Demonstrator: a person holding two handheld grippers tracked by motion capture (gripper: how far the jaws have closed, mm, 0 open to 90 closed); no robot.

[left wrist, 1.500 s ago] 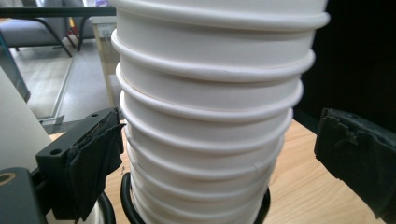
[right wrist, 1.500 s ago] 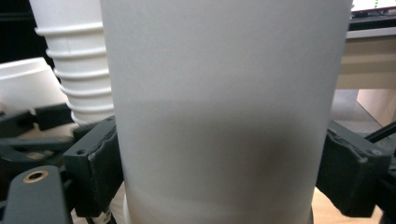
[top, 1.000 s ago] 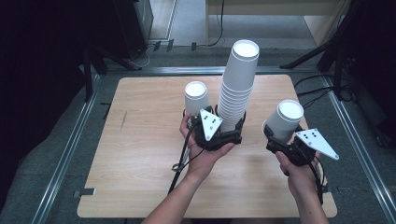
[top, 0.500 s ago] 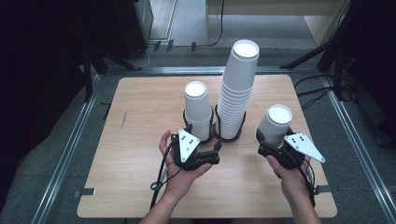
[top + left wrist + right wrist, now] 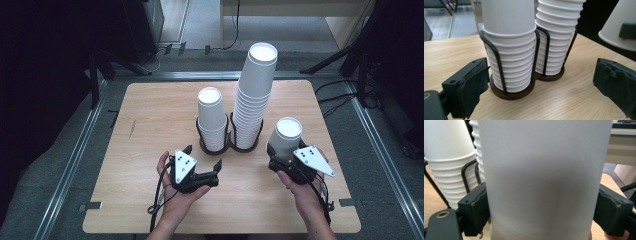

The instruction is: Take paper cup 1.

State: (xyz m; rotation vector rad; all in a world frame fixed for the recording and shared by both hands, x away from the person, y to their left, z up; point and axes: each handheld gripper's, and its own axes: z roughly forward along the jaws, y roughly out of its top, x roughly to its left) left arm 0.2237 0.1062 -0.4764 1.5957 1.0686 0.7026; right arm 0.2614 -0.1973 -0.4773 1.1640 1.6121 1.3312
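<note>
From the high view, the wire cup holder (image 5: 229, 140) sat mid-table, and everything played off it. The short stack (image 5: 212, 120) filled its left ring, the tall stack (image 5: 254, 95) its right. Just right of the holder, the right gripper (image 5: 278, 159) clamped a single upside-down paper cup (image 5: 285, 137), lifted clear of the table (image 5: 150, 115), likely so it could go onto one of the stacks. In front of the holder, the left gripper (image 5: 202, 162) sat low with jaws spread wide, empty, probably ready to steady the holder.

In the left gripper view, those jaws stood far apart with the holder (image 5: 499, 62) dead ahead, both stacks nested in its rings; the held cup's rim (image 5: 617, 27) peeked in at upper right of the holder.

In the right gripper view, the cup (image 5: 544, 177) was gripped squarely by both pads, the holder (image 5: 467, 176) just to its left.
</note>
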